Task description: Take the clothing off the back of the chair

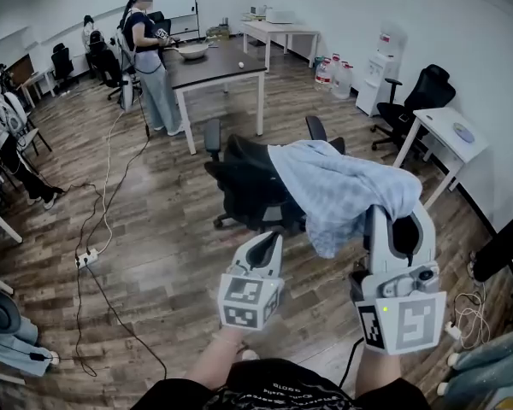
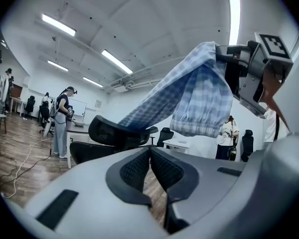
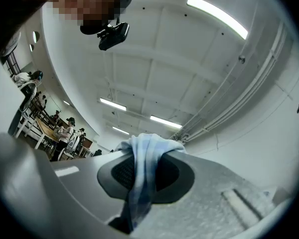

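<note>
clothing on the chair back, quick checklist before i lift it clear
1. Grip: ok. The right gripper is shut on a fold of the clothing.
2. Clothing off the chair: not ok. Its far end lies over the back.
3. Left gripper free to help: ok. Jaws together, nothing between them.
4. Cloth snagged on the chair: cannot tell. The cloth covers where they meet.
5. Room to lift: ok. The nearest person stands off at the dark table.
</note>
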`<state>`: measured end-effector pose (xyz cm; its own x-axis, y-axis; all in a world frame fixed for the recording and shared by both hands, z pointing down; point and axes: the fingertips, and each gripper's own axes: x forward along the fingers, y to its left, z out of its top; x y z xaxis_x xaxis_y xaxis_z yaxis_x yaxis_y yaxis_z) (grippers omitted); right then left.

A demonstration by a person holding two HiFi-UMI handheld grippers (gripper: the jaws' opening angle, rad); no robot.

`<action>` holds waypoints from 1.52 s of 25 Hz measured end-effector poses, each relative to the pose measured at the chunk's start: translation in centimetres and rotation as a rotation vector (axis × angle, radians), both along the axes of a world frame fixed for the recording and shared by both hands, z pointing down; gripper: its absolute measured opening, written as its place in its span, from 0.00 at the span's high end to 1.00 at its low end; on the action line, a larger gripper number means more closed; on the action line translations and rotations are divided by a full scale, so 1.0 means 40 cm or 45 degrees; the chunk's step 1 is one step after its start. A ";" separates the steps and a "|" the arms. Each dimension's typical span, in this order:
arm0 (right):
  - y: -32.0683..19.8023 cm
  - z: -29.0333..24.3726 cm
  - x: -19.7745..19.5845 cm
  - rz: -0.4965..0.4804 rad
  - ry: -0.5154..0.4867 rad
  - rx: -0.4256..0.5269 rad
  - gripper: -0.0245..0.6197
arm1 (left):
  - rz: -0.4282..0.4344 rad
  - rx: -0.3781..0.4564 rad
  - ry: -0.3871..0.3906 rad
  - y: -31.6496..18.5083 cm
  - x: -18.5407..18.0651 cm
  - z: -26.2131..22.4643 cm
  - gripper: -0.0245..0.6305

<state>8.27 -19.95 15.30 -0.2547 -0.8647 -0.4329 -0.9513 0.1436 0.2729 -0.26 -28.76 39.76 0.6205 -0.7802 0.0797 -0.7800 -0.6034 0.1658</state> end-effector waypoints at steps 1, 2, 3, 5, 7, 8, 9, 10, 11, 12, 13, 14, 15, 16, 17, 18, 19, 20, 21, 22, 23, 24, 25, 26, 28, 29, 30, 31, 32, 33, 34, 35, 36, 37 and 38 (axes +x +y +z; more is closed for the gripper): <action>0.013 -0.007 0.008 -0.008 -0.015 0.008 0.90 | 0.001 0.011 -0.002 0.009 -0.001 -0.004 0.95; 0.025 -0.013 0.016 -0.017 -0.032 0.014 0.90 | -0.004 0.016 -0.007 0.015 -0.004 -0.007 0.95; 0.037 -0.018 0.026 -0.023 -0.048 0.018 0.90 | -0.014 0.013 -0.010 0.021 -0.009 -0.007 0.95; 0.058 -0.028 0.047 -0.028 -0.072 0.026 0.90 | -0.036 -0.002 -0.004 0.033 -0.012 -0.009 0.95; 0.079 -0.039 0.065 -0.037 -0.081 0.035 0.90 | -0.046 -0.006 -0.007 0.053 -0.003 -0.007 0.95; 0.090 -0.042 0.074 -0.043 -0.086 0.040 0.90 | -0.049 -0.005 -0.012 0.062 0.003 -0.006 0.95; 0.102 -0.044 0.081 -0.051 -0.090 0.044 0.90 | -0.052 -0.002 -0.017 0.071 0.009 -0.006 0.95; 0.114 -0.045 0.089 -0.059 -0.095 0.046 0.90 | -0.058 -0.001 -0.018 0.077 0.014 -0.009 0.95; 0.126 -0.047 0.096 -0.068 -0.102 0.046 0.90 | -0.065 -0.001 -0.018 0.083 0.019 -0.011 0.95; 0.137 -0.049 0.102 -0.076 -0.108 0.046 0.90 | -0.072 -0.003 -0.017 0.089 0.023 -0.012 0.95; 0.147 -0.051 0.106 -0.079 -0.107 0.046 0.90 | -0.079 -0.006 -0.017 0.095 0.026 -0.013 0.95; 0.157 -0.052 0.108 -0.080 -0.099 0.047 0.90 | -0.085 -0.008 -0.019 0.103 0.029 -0.013 0.95; 0.168 -0.053 0.109 -0.081 -0.090 0.048 0.90 | -0.089 -0.008 -0.020 0.111 0.032 -0.013 0.95; 0.180 -0.052 0.110 -0.084 -0.083 0.049 0.90 | -0.092 -0.008 -0.022 0.121 0.036 -0.012 0.95; 0.193 -0.050 0.113 -0.087 -0.080 0.050 0.90 | -0.093 -0.008 -0.022 0.131 0.043 -0.010 0.95; 0.205 -0.048 0.118 -0.089 -0.078 0.051 0.90 | -0.092 -0.008 -0.023 0.142 0.051 -0.007 0.95; 0.216 -0.044 0.123 -0.091 -0.077 0.048 0.90 | -0.091 -0.009 -0.025 0.152 0.061 -0.003 0.95; 0.224 -0.040 0.129 -0.093 -0.076 0.041 0.90 | -0.089 -0.010 -0.027 0.163 0.071 0.000 0.95; 0.231 -0.035 0.134 -0.096 -0.076 0.032 0.90 | -0.088 -0.010 -0.028 0.173 0.081 0.001 0.95; 0.237 -0.030 0.139 -0.099 -0.076 0.022 0.90 | -0.089 -0.008 -0.028 0.182 0.089 0.000 0.95; 0.245 -0.025 0.144 -0.101 -0.078 0.014 0.90 | -0.090 -0.006 -0.029 0.192 0.097 -0.002 0.95; 0.255 -0.022 0.150 -0.102 -0.083 0.011 0.90 | -0.091 -0.003 -0.030 0.201 0.103 -0.005 0.95; 0.267 -0.021 0.157 -0.104 -0.092 0.011 0.90 | -0.092 0.001 -0.034 0.210 0.109 -0.006 0.95; 0.282 -0.022 0.162 -0.108 -0.102 0.016 0.90 | -0.094 0.002 -0.038 0.220 0.112 -0.006 0.95; 0.315 -0.032 0.171 -0.115 -0.106 0.040 0.90 | -0.103 -0.006 -0.044 0.239 0.113 0.002 0.95; 0.330 -0.039 0.174 -0.114 -0.098 0.058 0.90 | -0.111 -0.013 -0.044 0.246 0.112 0.009 0.95; 0.345 -0.046 0.178 -0.111 -0.090 0.075 0.90 | -0.119 -0.022 -0.045 0.252 0.111 0.016 0.95; 0.358 -0.051 0.182 -0.108 -0.083 0.090 0.90 | -0.125 -0.030 -0.045 0.259 0.112 0.024 0.95; 0.368 -0.054 0.186 -0.106 -0.078 0.101 0.90 | -0.128 -0.036 -0.047 0.265 0.114 0.031 0.95; 0.376 -0.054 0.188 -0.104 -0.072 0.105 0.90 | -0.129 -0.039 -0.050 0.271 0.117 0.037 0.95; 0.380 -0.051 0.187 -0.105 -0.064 0.099 0.90 | -0.132 -0.040 -0.053 0.276 0.119 0.041 0.95; 0.380 -0.044 0.185 -0.111 -0.056 0.087 0.90 | -0.136 -0.039 -0.057 0.278 0.121 0.044 0.95; 0.376 -0.035 0.183 -0.120 -0.047 0.068 0.90 | -0.140 -0.035 -0.059 0.279 0.124 0.045 0.95; 0.369 -0.023 0.181 -0.128 -0.040 0.041 0.90 | -0.142 -0.031 -0.061 0.280 0.127 0.043 0.95; 0.357 -0.006 0.181 -0.133 -0.039 0.003 0.90 | -0.141 -0.029 -0.063 0.280 0.132 0.041 0.95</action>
<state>15.51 -5.66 15.04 -0.3303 -0.8329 -0.4440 -0.9390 0.2419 0.2447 5.04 -17.57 41.39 0.5253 -0.8414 0.1268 -0.8493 -0.5094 0.1383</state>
